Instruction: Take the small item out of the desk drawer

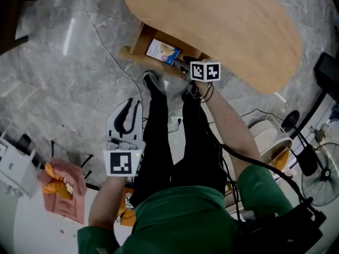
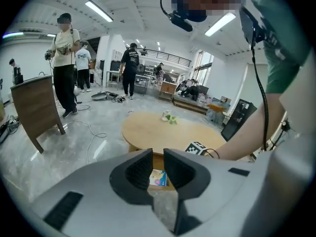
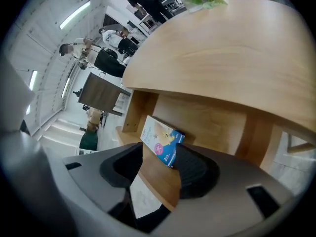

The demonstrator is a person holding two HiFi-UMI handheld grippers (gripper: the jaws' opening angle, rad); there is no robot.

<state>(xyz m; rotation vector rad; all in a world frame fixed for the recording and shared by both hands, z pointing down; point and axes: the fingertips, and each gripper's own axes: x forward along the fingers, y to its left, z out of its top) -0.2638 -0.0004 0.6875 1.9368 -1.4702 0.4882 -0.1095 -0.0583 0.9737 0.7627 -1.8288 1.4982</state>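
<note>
A small blue and yellow box [image 1: 162,51] lies on the low wooden shelf [image 1: 139,54] under the oval wooden table [image 1: 212,20]. My right gripper [image 1: 185,63] hangs close in front of that shelf. In the right gripper view its jaws [image 3: 160,174] stand open, with the shelf edge [image 3: 158,181] and the box [image 3: 162,139] showing between them, and the pads touch nothing. My left gripper [image 1: 128,115] hangs lower and further back, by the person's left leg. Its jaws [image 2: 158,169] stand a narrow gap apart and hold nothing; the box [image 2: 159,178] shows far off through that gap.
The person's black shoes [image 1: 153,81] stand just before the shelf. Cables run over the grey floor [image 1: 100,36]. A pink cloth [image 1: 63,187] lies at the left; a fan [image 1: 320,173] and a white bin [image 1: 270,136] are at the right. Several people [image 2: 64,63] stand far behind.
</note>
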